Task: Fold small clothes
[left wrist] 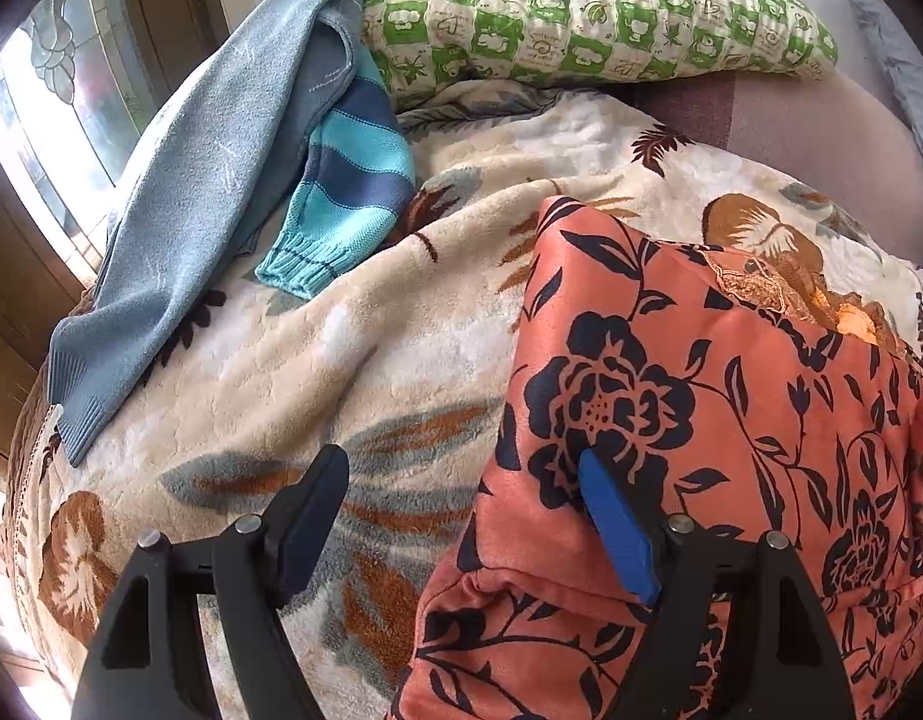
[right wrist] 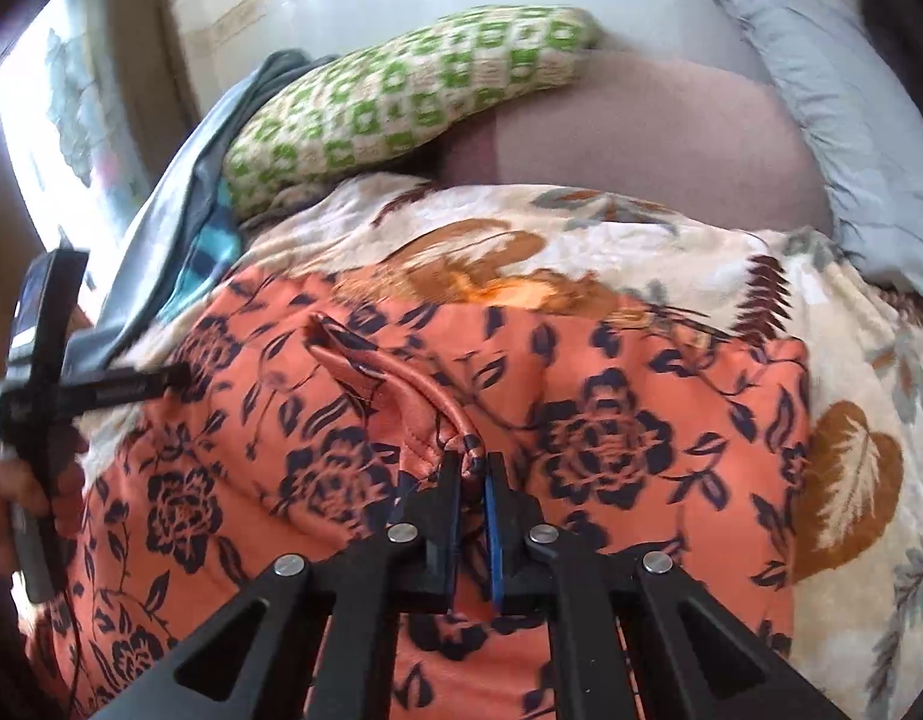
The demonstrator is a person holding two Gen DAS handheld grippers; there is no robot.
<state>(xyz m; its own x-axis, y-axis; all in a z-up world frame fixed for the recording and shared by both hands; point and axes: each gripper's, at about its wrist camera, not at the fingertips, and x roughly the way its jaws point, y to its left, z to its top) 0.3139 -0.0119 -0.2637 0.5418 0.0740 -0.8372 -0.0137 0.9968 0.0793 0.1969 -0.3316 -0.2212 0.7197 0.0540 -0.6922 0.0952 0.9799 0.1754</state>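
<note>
An orange garment with dark navy flowers (left wrist: 701,396) lies on a cream floral blanket (left wrist: 353,348). It fills the middle of the right wrist view (right wrist: 611,396). My left gripper (left wrist: 461,474) is open, its right finger over the garment's left edge and its left finger over the blanket. My right gripper (right wrist: 473,468) is shut on a raised orange hem or strap (right wrist: 425,396) of the garment. The left gripper (right wrist: 179,375) also shows at the left of the right wrist view, at the garment's edge.
A light blue sweater (left wrist: 209,198) and a striped teal and navy knit (left wrist: 347,180) lie at the back left. A green checked pillow (left wrist: 587,6) lies behind. A mauve sheet (right wrist: 641,138) and a grey pillow (right wrist: 851,138) lie at the back right. A window (left wrist: 47,102) is at the left.
</note>
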